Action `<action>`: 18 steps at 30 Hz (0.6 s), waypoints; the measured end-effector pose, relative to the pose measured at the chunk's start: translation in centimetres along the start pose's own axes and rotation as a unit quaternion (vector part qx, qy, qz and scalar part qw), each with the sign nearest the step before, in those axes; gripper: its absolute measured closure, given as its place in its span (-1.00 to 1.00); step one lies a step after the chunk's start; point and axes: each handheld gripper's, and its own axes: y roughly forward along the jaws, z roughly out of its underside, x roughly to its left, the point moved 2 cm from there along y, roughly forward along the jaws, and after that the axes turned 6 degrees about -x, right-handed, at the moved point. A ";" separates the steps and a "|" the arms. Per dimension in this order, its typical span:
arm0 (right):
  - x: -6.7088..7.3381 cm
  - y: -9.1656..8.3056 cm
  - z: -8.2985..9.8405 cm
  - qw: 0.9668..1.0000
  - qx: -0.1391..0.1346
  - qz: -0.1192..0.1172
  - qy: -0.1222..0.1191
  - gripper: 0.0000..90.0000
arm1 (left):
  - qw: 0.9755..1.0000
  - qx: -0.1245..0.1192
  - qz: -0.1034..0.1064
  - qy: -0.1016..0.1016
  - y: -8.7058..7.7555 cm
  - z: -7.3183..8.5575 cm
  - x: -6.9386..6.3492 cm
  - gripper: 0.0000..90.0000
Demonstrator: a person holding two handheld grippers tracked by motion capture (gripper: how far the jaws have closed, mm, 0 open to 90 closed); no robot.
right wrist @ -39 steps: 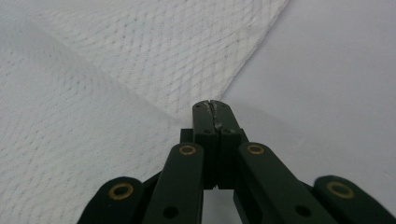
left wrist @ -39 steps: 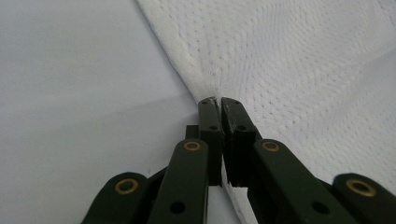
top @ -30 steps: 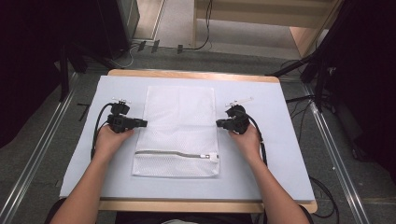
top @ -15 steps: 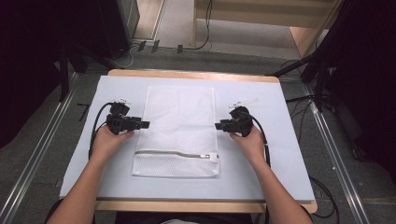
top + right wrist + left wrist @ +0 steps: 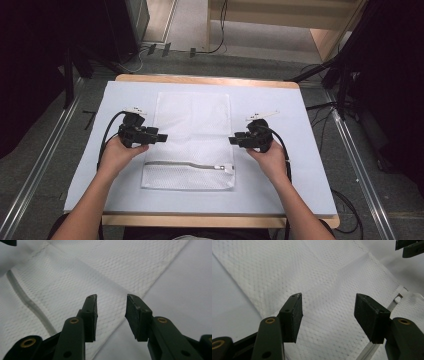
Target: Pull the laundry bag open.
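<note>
Two black grippers, left (image 5: 161, 137) and right (image 5: 233, 140), hover released at the white mesh zippered laundry bag's (image 5: 192, 120) side edges; each should probably pinch only its hem.

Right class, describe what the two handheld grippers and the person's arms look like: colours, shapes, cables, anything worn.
Both the left gripper and the right gripper are black, each with two flat-padded jaws on arms with brass-coloured pivot pins. A small pale plate sits on top of each. A black cable loops back from each. The forearms are bare; no sleeves or gloves show.

Grey floor (image 5: 60, 145), dark surroundings
</note>
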 end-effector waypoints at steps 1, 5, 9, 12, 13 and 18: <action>0.2 -0.1 0.1 1.000 0.000 -0.003 -0.004 0.40 | 1.000 0.001 0.002 0.001 0.1 0.0 -0.2 -0.10; 1.1 -0.4 0.8 1.000 0.002 -0.013 -0.011 0.41 | 1.000 0.004 0.007 0.009 0.2 0.0 -1.3 -0.11; 1.7 -0.6 1.5 1.000 0.006 -0.023 -0.012 0.42 | 1.000 0.004 0.021 0.024 0.5 -0.2 -2.6 -0.14; 2.0 -0.7 1.8 1.000 0.010 -0.026 -0.014 0.44 | 0.999 0.006 0.028 0.033 0.8 -0.2 -3.5 -0.18; 2.1 -0.7 1.9 0.999 0.010 -0.029 -0.012 0.46 | 0.999 0.005 0.030 0.034 0.9 -0.2 -3.7 -0.18; 2.4 -0.7 2.6 0.999 0.019 -0.036 -0.016 0.51 | 0.998 0.008 0.044 0.049 1.6 -0.3 -4.9 -0.14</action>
